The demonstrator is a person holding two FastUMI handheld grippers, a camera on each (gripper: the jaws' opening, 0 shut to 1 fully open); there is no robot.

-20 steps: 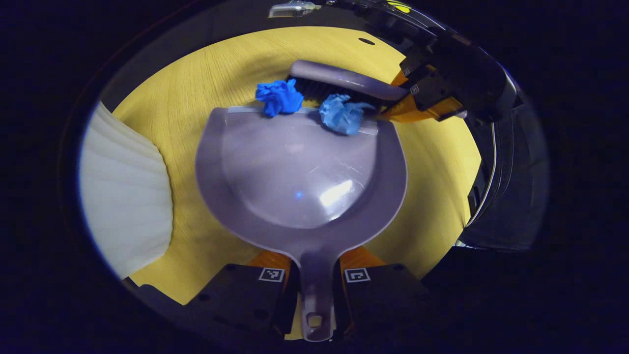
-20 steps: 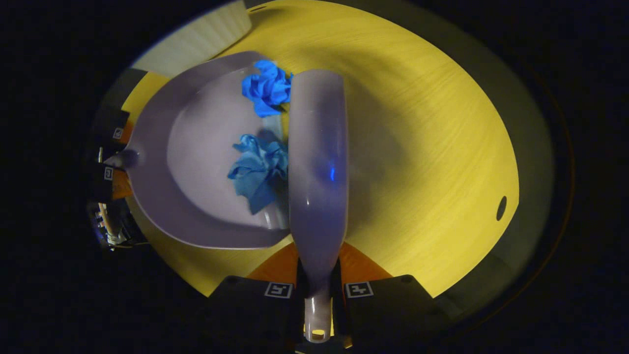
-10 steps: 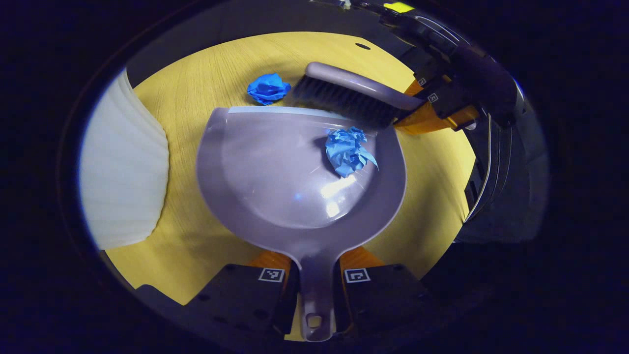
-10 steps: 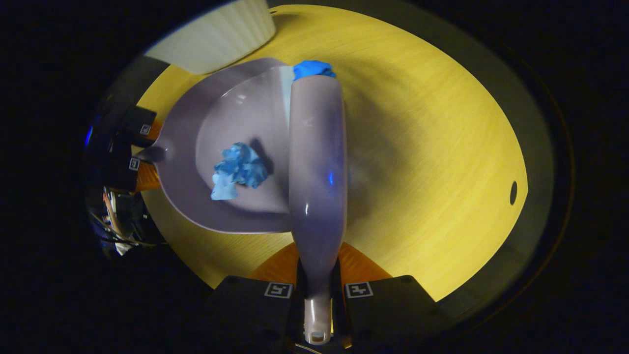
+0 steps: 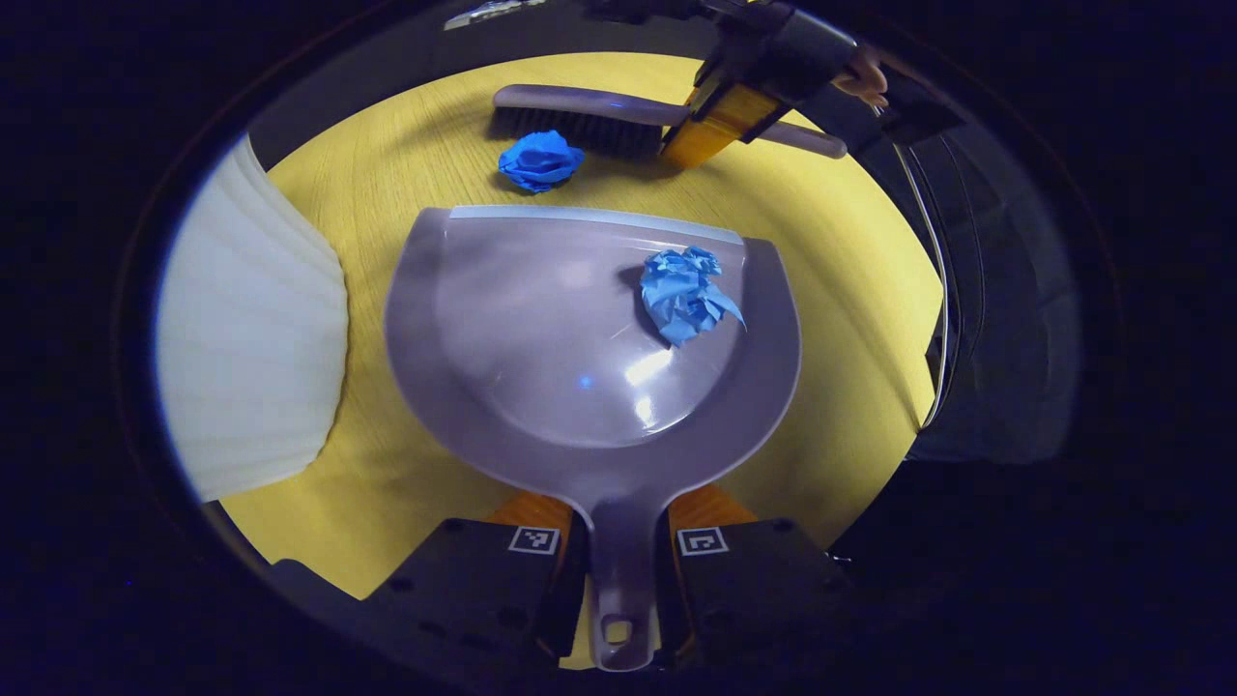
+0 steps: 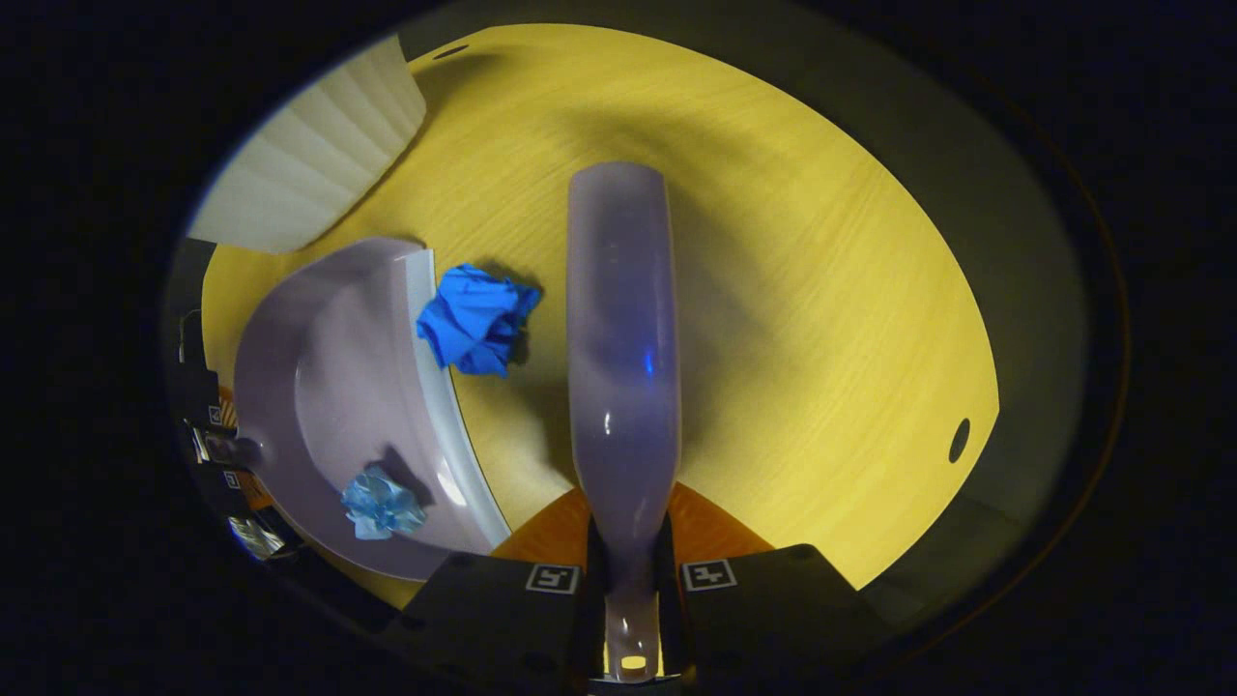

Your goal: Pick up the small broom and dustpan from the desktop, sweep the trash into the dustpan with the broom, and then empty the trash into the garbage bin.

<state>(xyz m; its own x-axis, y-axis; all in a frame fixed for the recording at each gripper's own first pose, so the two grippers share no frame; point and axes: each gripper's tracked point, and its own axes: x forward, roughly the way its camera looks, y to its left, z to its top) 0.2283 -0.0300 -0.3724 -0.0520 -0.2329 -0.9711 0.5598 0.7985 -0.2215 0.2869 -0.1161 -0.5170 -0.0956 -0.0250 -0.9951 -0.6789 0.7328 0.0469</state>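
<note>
Broom (image 5: 580, 114) bristles in left gripper view, back in right.

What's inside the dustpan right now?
One light blue paper wad lies in the dustpan. The darker wad sits outside on the desktop, between its lip and the broom.

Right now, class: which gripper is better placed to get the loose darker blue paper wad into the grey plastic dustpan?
Right gripper: its grey broom sits just behind the dark wad. The left gripper holds the grey dustpan.
</note>
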